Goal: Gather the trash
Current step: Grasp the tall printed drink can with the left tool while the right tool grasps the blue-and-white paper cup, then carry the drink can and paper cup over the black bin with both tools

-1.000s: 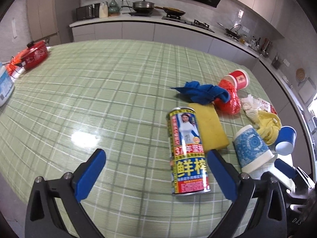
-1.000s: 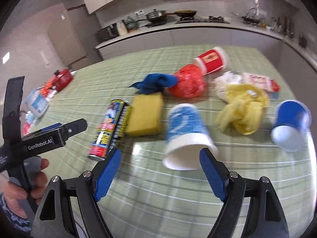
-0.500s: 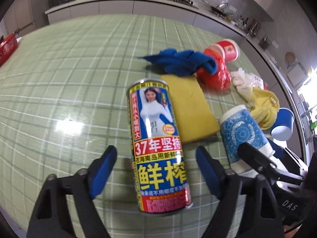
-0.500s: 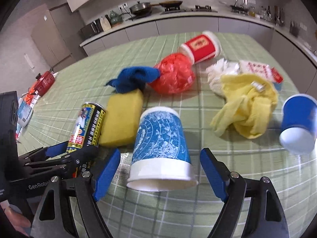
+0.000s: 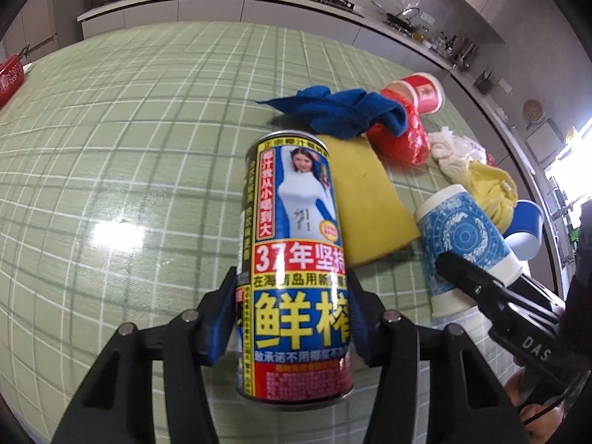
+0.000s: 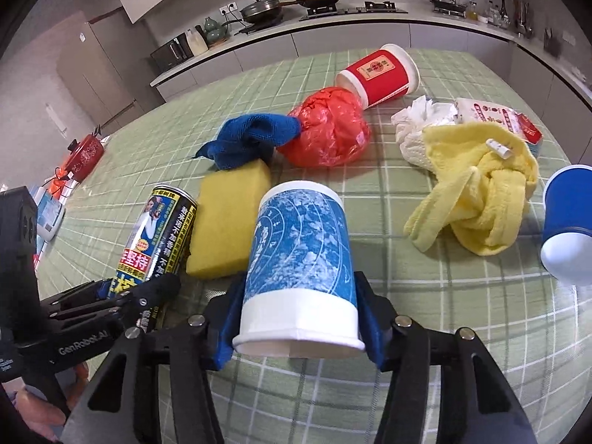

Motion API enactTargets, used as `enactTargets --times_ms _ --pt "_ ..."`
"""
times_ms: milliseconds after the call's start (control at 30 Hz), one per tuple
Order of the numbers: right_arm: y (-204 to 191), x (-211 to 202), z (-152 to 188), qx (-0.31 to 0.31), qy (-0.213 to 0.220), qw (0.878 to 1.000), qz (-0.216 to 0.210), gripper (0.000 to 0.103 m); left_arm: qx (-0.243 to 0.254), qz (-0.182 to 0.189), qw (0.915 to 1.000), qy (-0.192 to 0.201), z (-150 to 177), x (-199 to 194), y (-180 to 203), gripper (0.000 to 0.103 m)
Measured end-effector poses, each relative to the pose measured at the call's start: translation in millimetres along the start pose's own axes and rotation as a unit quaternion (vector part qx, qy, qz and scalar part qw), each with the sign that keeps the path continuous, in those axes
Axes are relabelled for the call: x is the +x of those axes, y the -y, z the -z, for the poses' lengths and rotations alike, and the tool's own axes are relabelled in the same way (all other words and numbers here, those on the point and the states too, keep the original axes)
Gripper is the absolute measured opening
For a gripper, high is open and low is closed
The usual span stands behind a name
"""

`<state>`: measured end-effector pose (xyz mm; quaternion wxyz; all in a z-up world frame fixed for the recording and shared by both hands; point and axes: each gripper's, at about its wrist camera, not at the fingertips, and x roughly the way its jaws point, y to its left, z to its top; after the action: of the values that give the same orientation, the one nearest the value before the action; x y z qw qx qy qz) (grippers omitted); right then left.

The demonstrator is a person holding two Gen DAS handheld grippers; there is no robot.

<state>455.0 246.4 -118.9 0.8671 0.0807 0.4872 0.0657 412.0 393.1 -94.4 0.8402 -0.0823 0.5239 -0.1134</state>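
Observation:
My left gripper (image 5: 292,314) is shut on a printed drink can (image 5: 296,244) that lies on the green checked tablecloth (image 5: 129,148). My right gripper (image 6: 298,318) is shut on a blue-and-white paper cup (image 6: 299,259) lying on its side, rim toward me. The cup (image 5: 466,248) also shows in the left wrist view, and the can (image 6: 155,236) in the right wrist view. Beyond lie a yellow sponge (image 6: 229,218), a blue cloth (image 6: 251,138), a red plastic bag (image 6: 329,129), a red paper cup (image 6: 381,74), a yellow cloth (image 6: 477,192), white tissue (image 6: 418,129) and a blue cup (image 6: 566,225).
A snack packet (image 6: 499,118) lies behind the yellow cloth. A red pot (image 6: 83,151) and a white-and-blue box (image 6: 48,211) sit at the table's far left. A kitchen counter with a stove and pans (image 6: 266,9) runs along the back wall.
Both grippers moved forward and closed: the left onto the can, the right onto the blue-and-white cup. Earlier both were open with the objects between their fingers.

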Motion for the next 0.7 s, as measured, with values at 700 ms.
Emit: enactTargets --times_ms 700 --pt "56 -86 21 0.014 0.062 0.998 -0.006 0.057 0.043 0.001 0.9961 0.077 21 -45 86 0.054"
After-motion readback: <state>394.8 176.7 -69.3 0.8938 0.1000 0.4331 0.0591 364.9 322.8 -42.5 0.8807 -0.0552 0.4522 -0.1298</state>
